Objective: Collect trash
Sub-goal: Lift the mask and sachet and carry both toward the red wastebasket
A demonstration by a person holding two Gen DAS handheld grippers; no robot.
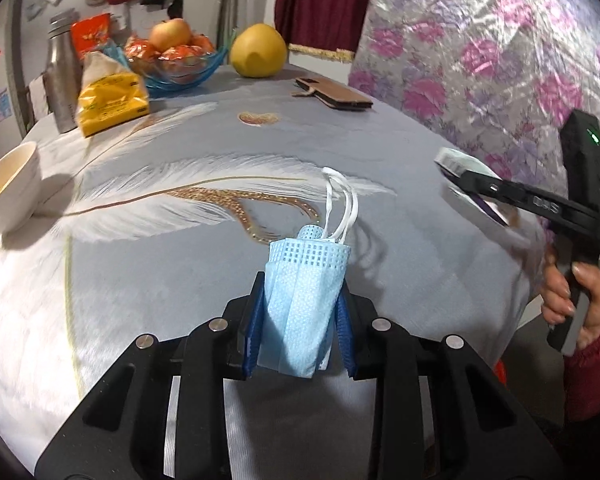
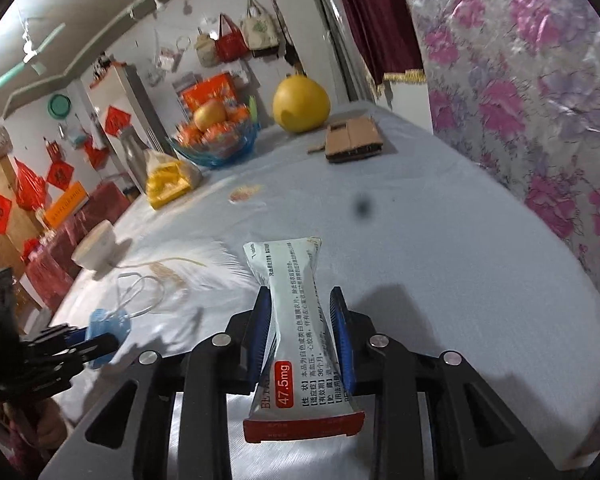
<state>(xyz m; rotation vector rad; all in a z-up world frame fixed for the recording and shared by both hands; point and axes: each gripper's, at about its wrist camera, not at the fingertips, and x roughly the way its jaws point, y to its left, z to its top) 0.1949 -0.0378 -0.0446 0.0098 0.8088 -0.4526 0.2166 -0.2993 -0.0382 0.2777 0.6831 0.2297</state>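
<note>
My left gripper (image 1: 302, 292) is shut on a folded blue face mask (image 1: 302, 300) with white ear loops, held above the grey feather-print tablecloth (image 1: 188, 152). My right gripper (image 2: 302, 320) is shut on a squashed white medicine box (image 2: 296, 320) marked 47.5mg, also held above the table. In the left wrist view the right gripper (image 1: 472, 184) shows at the right edge with the box (image 1: 458, 162) in it. In the right wrist view the left gripper (image 2: 96, 340) shows at the lower left with the mask (image 2: 108, 328).
At the far end stand a blue fruit bowl (image 1: 180, 68), a yellow pomelo (image 1: 258, 50), a brown phone case (image 1: 332, 94), a yellow tissue pack (image 1: 110, 96) and a steel bottle (image 1: 62, 76). A white bowl (image 1: 8, 184) sits at the left. A floral sheet (image 1: 500, 60) hangs on the right.
</note>
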